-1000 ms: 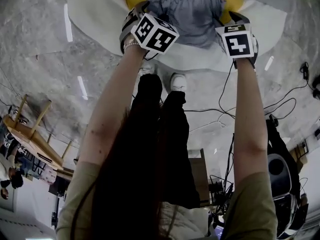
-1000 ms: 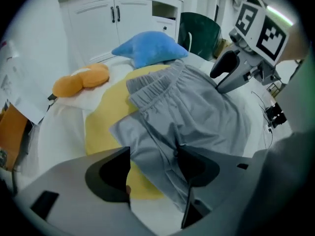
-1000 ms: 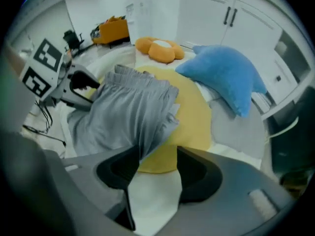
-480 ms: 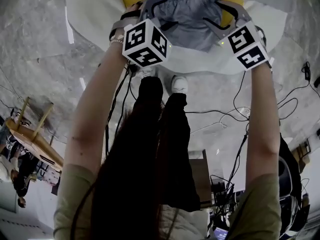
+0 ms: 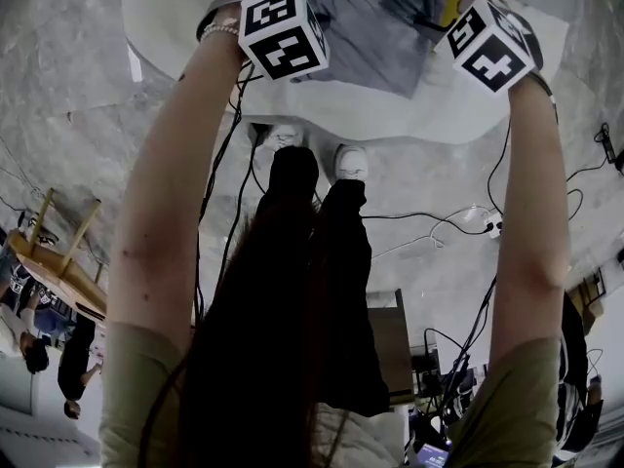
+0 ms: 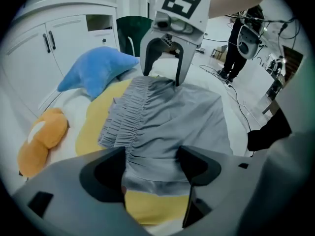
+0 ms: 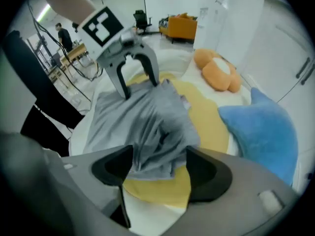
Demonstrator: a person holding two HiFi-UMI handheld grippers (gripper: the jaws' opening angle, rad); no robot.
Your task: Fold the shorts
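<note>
Looks like the tail end of one fold: grey shorts (image 6: 167,117) lying across the yellow cushion (image 6: 96,127), ruched waistband on the cushion's side toward the blue plush (image 6: 98,73), one end bunched up and looking doubled. Left claw (image 6: 151,156) released, hanging wide over the end of the shorts nearest it, cloth under the pads but not pinched. Same deal for the right claw (image 7: 160,154): sprung apart over the lumpy end, gripping nothing.

Probably calls next for picking a fresh edge, clamping both ends level and carrying the cloth over itself without dragging it off the cushion. Could use a smoothing pass on that lumpy end first, too.

Compared with a second back: both claws just been opening, marker cubes rolled round, hands pushed further out over the cushion from its near edge. Shorts pretty much in the same spot.
</note>
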